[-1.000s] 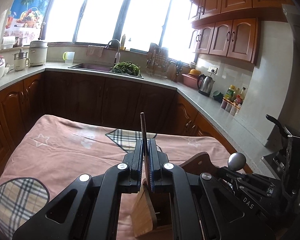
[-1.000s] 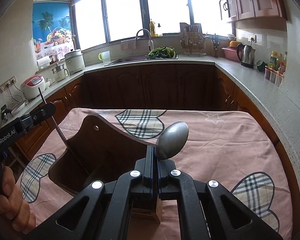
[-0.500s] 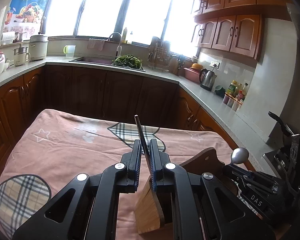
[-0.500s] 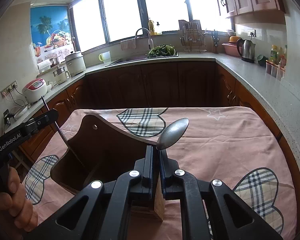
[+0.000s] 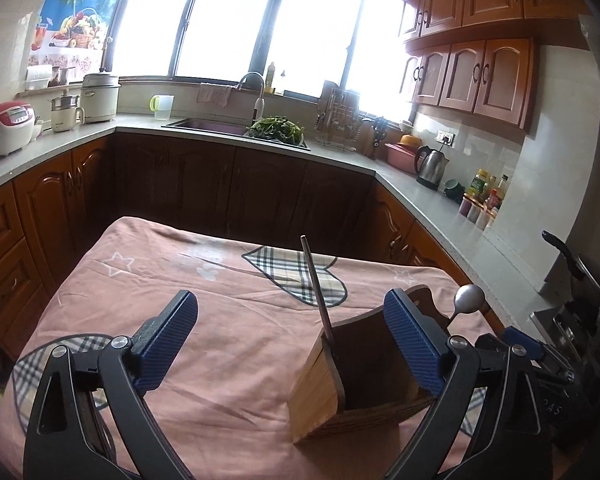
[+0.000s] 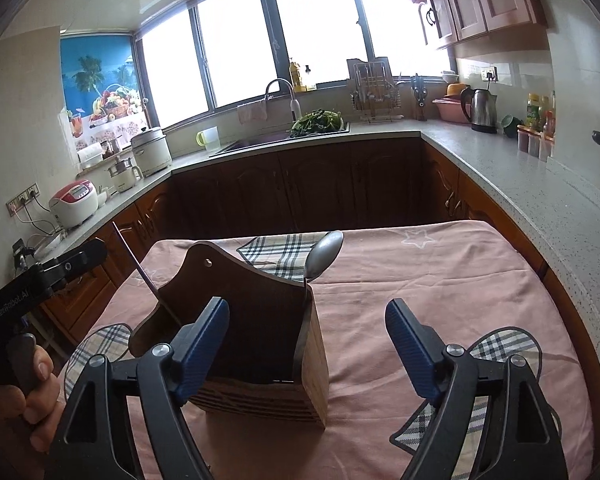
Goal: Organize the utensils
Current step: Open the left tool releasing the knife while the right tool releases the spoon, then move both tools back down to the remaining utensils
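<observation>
A kitchen table under a pink tablecloth (image 5: 204,332) with plaid heart patches fills the foreground, ringed by dark wood cabinets and grey countertops. On the cloth stands a wooden utensil holder (image 6: 260,344), an open-topped box with a tall curved back panel. It sits on the half of the table nearer the grippers, well in from the edges that show.

Two utensils stand in the holder. A metal spoon (image 6: 323,257) leans at the right corner, bowl upward. A thin metal utensil handle (image 5: 316,288), possibly a chopstick or knife, too slim to tell, tilts out of the left side.

The left gripper (image 5: 290,340) has its blue-padded jaws opening wide; the thin handle and the holder's near corner show between them, untouched. The right gripper (image 6: 307,344) is likewise opening, its jaws apart and gripping nothing, with the holder's right wall in the gap. A hand (image 6: 24,396) grasps the left gripper's handle at the frame edge.

Likely risks: either gripper's wide-spread fingers could catch a holder wall or a leaning utensil while pulling away, tipping the box or flicking a utensil out. The loose cloth could also drag and shift the holder.

Open cloth lies ahead and to both sides, giving plenty of room to draw back.
</observation>
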